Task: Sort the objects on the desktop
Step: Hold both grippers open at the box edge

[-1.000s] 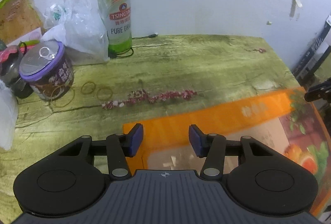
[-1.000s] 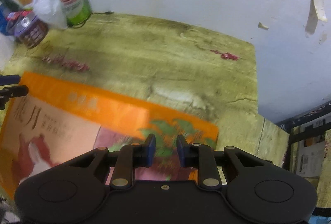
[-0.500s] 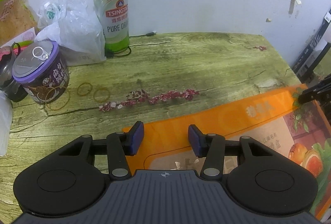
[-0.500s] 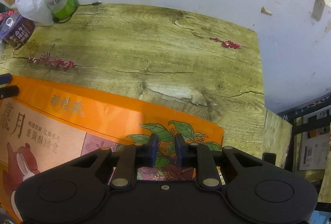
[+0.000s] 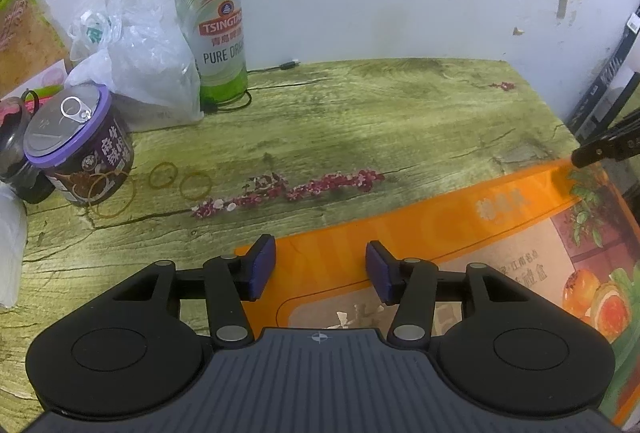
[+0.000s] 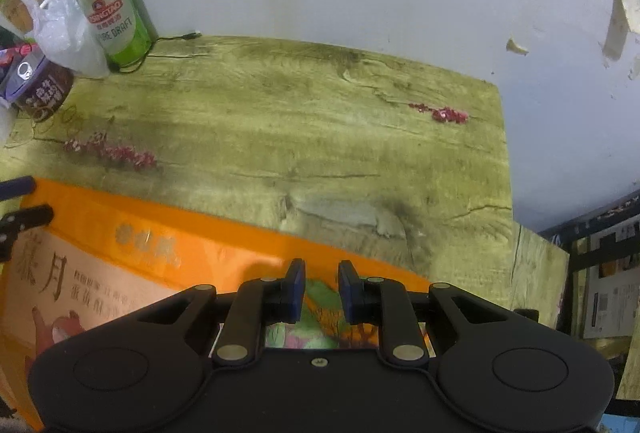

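While it lies flat on the table, the orange gift box appears broad, stiff, light card, best held by opposite edges: left hand-held gripper clamps its near-left edge, right hand-held gripper its right corner.

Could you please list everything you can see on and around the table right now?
orange box: one, orange with printed pictures, near side of the table
beer can: one, green and silver, upright at the wall
plastic bag: one, clear white, left of the can
tin: one, dark with a purple lid, front of the bag
rubber bands: several, tan, beside the tin
red crumbs: two patches, mid-table and far right
cable: one, black, behind the can
table: one, greenish wood
left gripper: black, blue pads, closed on the box's edge
right gripper: the same, on the other end
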The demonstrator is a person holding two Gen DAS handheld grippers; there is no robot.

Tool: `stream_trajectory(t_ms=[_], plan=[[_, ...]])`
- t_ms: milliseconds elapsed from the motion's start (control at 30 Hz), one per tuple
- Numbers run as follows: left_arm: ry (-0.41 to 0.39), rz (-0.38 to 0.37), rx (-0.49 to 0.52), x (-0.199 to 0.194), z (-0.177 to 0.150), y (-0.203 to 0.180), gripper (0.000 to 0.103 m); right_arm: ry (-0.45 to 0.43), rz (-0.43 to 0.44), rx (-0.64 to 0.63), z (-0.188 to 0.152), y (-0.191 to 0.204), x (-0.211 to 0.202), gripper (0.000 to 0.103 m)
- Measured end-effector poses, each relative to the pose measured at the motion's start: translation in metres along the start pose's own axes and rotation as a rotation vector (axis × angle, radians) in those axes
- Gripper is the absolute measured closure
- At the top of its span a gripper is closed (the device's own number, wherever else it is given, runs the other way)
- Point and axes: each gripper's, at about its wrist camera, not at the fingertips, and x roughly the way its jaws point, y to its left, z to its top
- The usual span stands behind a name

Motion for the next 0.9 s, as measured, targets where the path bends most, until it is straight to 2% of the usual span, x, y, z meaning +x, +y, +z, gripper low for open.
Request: stream_trajectory(t_ms=[133,433,667,900], plan=[[0.007,0.002,-0.002,0.000,0.001,0.000,0.052,0.025,0.002,0.002,0.003,0.001,0.013,0.085],[0.008,0.002,0.002,0.001,0.001,0.000,0.052,0.026,-0.012,-0.017,0.003,0.005,0.015,0.085],[0.014,0.006,0.012,0.001,0.002,-0.001,0.052,0.036,0.014,0.026,-0.001,0.003,0.008,0.085],[0.022,0.011,0.015,0.002,0.003,-0.003,0.052,0.061,0.022,-0.028,-0.015,0.021,0.001,0.085]])
